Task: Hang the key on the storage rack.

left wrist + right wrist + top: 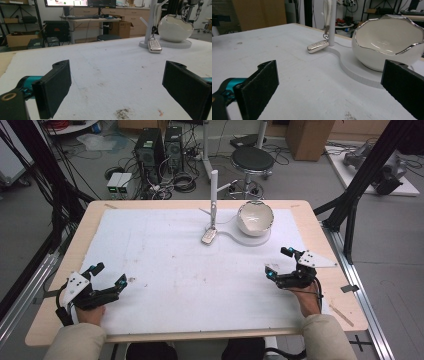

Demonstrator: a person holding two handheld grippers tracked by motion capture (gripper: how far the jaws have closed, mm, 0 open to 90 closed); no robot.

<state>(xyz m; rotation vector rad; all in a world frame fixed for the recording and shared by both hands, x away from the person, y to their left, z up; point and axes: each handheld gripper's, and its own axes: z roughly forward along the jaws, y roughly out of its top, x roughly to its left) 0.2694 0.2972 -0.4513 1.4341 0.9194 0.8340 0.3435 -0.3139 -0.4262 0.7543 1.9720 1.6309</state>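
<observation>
We hold the left gripper [107,275] and right gripper [279,261] released and empty, well short of the egg-shaped bowl [255,218], the key fob [208,236] beside it untouched.

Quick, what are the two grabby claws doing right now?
Left gripper: open, holding nothing.
Right gripper: open, holding nothing.

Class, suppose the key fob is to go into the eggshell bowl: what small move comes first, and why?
Probably ease the right claw forward toward the key fob. Both claws are open and empty; the right sits nearer the fob, which hangs on the white stand beside the bowl.
</observation>
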